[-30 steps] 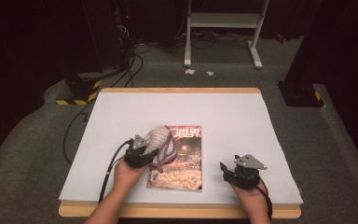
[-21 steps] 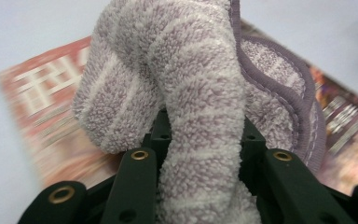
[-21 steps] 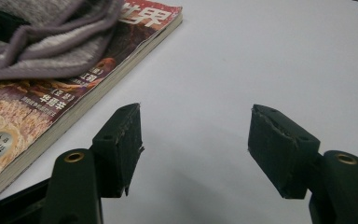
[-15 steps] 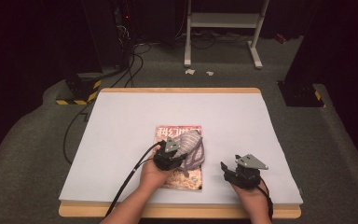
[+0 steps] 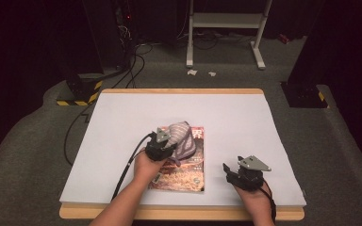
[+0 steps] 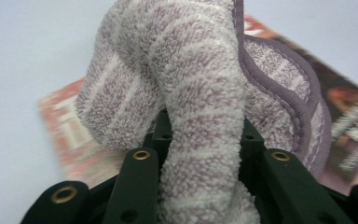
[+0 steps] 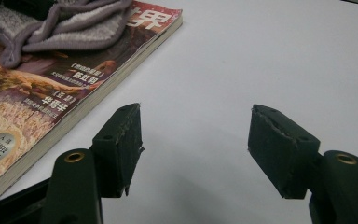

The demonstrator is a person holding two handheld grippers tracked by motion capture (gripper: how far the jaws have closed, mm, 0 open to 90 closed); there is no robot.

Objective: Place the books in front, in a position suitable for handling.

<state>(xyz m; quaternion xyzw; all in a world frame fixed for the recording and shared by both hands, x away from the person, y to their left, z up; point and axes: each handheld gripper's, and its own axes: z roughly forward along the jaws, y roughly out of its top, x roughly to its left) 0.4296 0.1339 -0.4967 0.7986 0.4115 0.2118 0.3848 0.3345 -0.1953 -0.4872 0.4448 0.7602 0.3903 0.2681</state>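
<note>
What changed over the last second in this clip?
The left gripper, shut on the cloth, carried it rightward across the magazine, from its left edge to over its upper right part. The jaws kept their hold, with nothing picked up or let go. The magazine, the right gripper with its jaws open, and the table stayed put.

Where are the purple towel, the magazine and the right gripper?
purple towel (image 6: pixel 200 93), left gripper view, on the fuzzy fold clamped between the jaws.
magazine (image 5: pixel 184 176), high view, on the lower cover.
right gripper (image 7: pixel 196 135), right gripper view, midway between its open fingertips.
</note>
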